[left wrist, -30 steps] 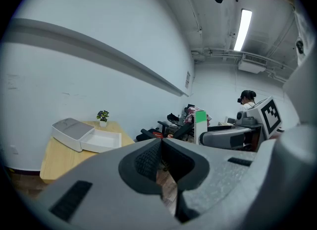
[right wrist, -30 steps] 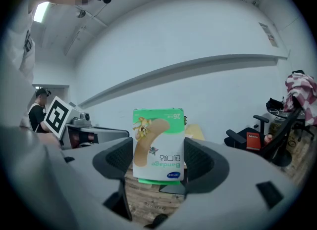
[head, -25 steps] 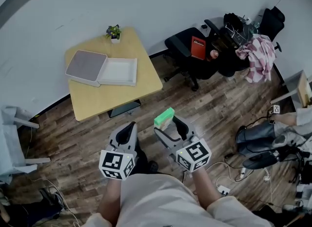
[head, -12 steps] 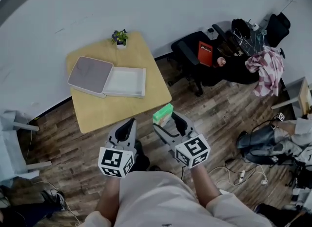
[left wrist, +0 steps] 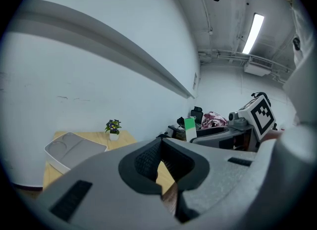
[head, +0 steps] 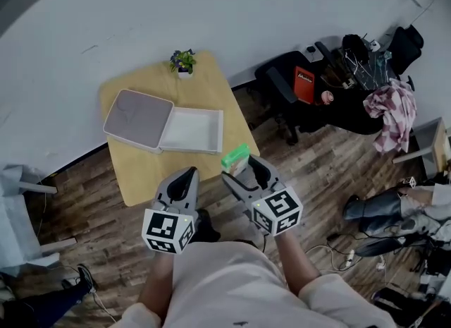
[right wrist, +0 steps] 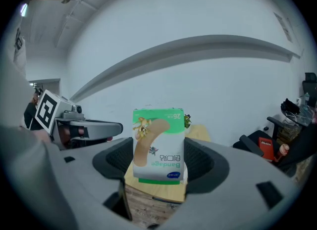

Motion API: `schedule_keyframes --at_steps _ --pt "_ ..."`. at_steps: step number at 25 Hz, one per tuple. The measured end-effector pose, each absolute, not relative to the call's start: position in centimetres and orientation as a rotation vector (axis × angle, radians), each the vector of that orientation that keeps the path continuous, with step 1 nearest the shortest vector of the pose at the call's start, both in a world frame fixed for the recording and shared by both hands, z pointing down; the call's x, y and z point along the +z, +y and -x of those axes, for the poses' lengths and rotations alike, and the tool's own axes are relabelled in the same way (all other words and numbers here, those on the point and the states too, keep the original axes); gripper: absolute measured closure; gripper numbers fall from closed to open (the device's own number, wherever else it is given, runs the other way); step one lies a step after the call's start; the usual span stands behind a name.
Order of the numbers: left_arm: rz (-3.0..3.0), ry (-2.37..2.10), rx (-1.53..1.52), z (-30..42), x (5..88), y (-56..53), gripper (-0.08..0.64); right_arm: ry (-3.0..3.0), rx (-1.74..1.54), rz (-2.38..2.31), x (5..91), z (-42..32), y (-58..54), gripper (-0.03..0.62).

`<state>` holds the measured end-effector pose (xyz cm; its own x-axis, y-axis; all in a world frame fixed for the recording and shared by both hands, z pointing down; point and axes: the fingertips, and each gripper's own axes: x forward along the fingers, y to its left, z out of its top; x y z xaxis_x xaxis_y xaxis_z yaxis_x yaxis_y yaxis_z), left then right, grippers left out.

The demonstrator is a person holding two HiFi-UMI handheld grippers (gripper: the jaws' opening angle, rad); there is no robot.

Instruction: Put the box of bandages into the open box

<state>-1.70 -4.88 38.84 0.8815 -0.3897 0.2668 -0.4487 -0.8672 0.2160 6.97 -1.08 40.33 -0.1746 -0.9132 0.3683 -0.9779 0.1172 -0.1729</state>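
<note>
The bandage box [right wrist: 159,145], green and white with a bandage picture, stands upright between the jaws of my right gripper [right wrist: 159,167], which is shut on it. From the head view the bandage box [head: 235,156] shows as a green top just off the table's near right corner. The open box [head: 192,130], white with its grey lid [head: 137,119] folded out to the left, lies on the wooden table [head: 148,171] ahead of both grippers. My left gripper [head: 184,180] hangs shut and empty near the table's front edge. The grey lid [left wrist: 69,147] also shows in the left gripper view.
A small potted plant [head: 183,61] stands at the table's far edge by the wall. Black office chairs [head: 296,90] with a red book [head: 304,84] and a pink cloth [head: 398,111] crowd the right. Bags and cables [head: 380,214] lie on the wooden floor at the right.
Both grippers and the bandage box have come closer to the table; the table and open box now sit nearer in the head view. The right gripper's hold is unchanged.
</note>
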Motion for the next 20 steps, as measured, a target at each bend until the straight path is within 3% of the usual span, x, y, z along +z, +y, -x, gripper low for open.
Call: schedule_keyframes --at_steps 20 --pt "-2.722 -0.660 0.291 2.8 39.9 -9.2 0.555 -2.157 0.583 -1.786 43.7 -6.9 -9.1 0.268"
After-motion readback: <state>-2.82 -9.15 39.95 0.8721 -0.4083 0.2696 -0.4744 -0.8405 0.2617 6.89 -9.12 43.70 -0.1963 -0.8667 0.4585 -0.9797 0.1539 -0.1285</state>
